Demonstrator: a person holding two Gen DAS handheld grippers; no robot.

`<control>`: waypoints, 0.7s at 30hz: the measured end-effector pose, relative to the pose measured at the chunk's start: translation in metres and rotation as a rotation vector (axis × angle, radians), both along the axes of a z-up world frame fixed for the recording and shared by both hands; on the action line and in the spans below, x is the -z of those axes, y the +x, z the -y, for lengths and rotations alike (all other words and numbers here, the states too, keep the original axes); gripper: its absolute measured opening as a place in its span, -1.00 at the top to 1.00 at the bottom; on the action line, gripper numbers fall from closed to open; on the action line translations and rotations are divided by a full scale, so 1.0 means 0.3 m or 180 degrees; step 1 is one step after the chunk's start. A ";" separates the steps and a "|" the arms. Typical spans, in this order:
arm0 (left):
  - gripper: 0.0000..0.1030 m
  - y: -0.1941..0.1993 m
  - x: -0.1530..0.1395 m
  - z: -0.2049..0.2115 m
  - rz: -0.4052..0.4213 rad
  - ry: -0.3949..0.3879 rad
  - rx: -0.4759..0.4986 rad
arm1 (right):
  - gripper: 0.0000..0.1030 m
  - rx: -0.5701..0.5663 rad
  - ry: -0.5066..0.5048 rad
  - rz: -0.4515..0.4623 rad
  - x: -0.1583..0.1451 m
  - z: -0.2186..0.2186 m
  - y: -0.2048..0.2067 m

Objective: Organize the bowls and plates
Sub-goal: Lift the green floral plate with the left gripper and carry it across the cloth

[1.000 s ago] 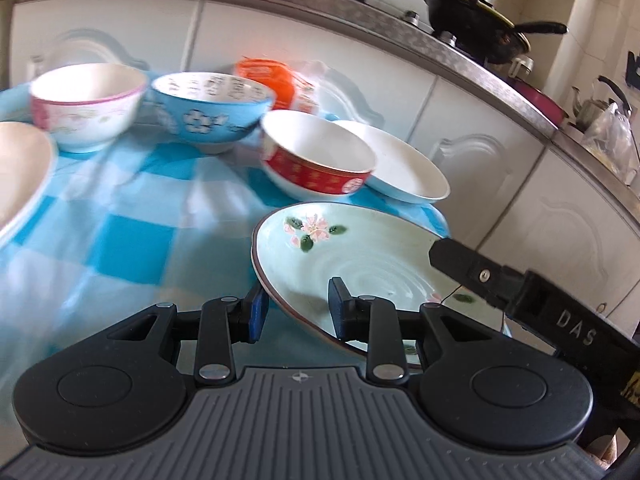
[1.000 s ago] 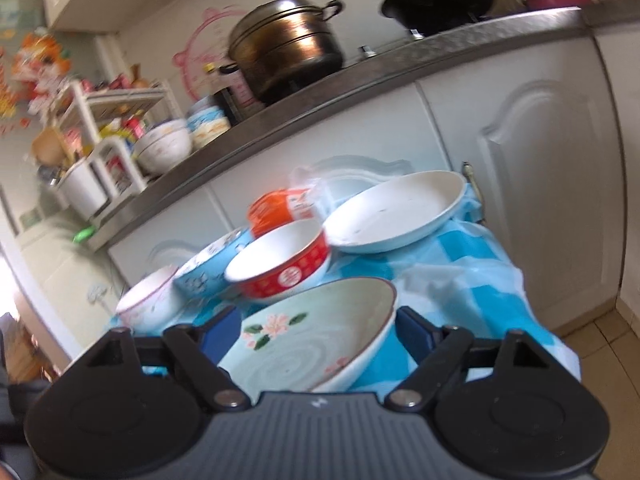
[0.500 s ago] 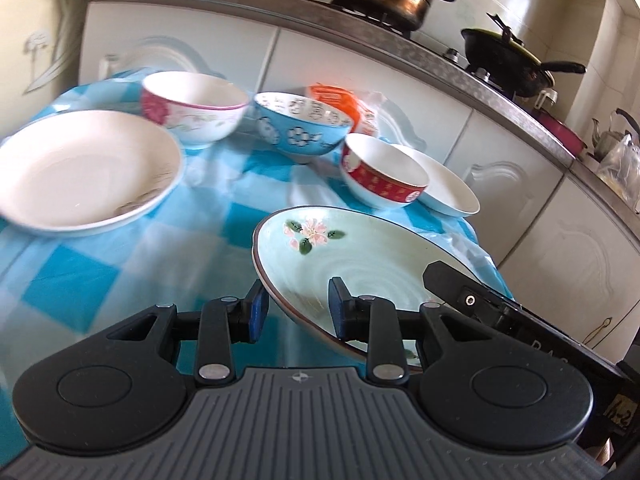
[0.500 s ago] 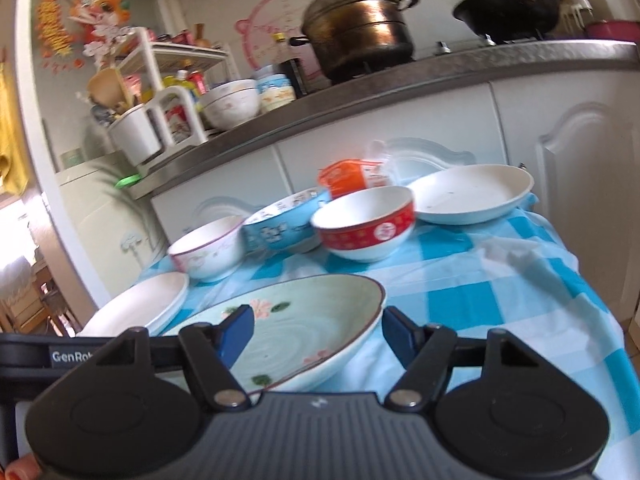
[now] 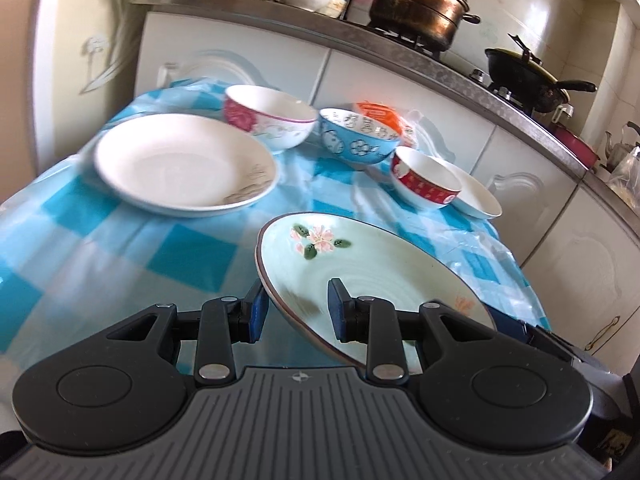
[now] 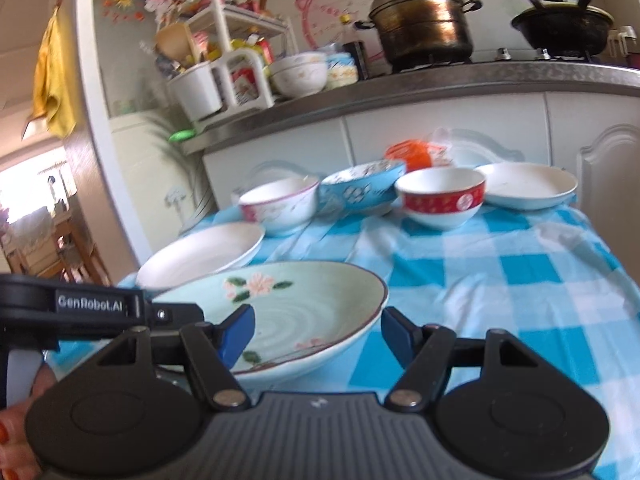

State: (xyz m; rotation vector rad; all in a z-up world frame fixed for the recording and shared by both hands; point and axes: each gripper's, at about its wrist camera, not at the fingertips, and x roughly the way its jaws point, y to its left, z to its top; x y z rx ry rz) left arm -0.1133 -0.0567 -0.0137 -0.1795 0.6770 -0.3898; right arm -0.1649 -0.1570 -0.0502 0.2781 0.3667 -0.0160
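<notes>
A pale green plate (image 5: 360, 264) with a pink flower hangs tilted above the blue checked tablecloth (image 5: 120, 248). My left gripper (image 5: 296, 312) is shut on its near rim, one pad under it and one inside. From the other side my right gripper (image 6: 310, 328) straddles the rim of the green plate (image 6: 304, 304), one pad lying in the dish and the other against the outer edge. Beyond stands a large white plate (image 5: 184, 164). Behind it stand a pink bowl (image 5: 268, 120), a blue bowl (image 5: 358, 140), a red bowl (image 5: 424, 180) and a second white plate (image 5: 476, 196).
An orange packet (image 5: 376, 114) lies behind the bowls against the white cabinets (image 5: 240, 64). On the counter above are a bronze pot (image 5: 416, 4), a black wok (image 5: 524, 76) and stacked bowls (image 6: 300, 74). A hand (image 6: 16, 440) holds the left gripper's handle.
Both grippers have carried the green plate leftward along the table, so the large white plate is now close ahead. The right jaws have narrowed onto the plate's rim.
</notes>
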 end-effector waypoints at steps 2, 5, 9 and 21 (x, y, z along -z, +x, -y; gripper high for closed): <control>0.36 -0.014 0.008 -0.031 -0.0008 0.0003 -0.0029 | -0.36 -0.0054 -0.0023 -0.0045 0.003 -0.027 -0.003; 0.36 -0.035 0.013 -0.070 -0.0009 0.0014 -0.0065 | -0.36 -0.0101 -0.0082 -0.0078 0.005 -0.071 -0.008; 0.36 -0.041 0.010 -0.093 -0.0009 -0.0006 -0.0118 | -0.36 -0.0145 -0.0091 -0.0120 0.010 -0.108 -0.009; 0.36 -0.030 0.037 -0.133 -0.0072 -0.0047 -0.0211 | -0.36 -0.0199 -0.0247 -0.0253 0.027 -0.190 -0.002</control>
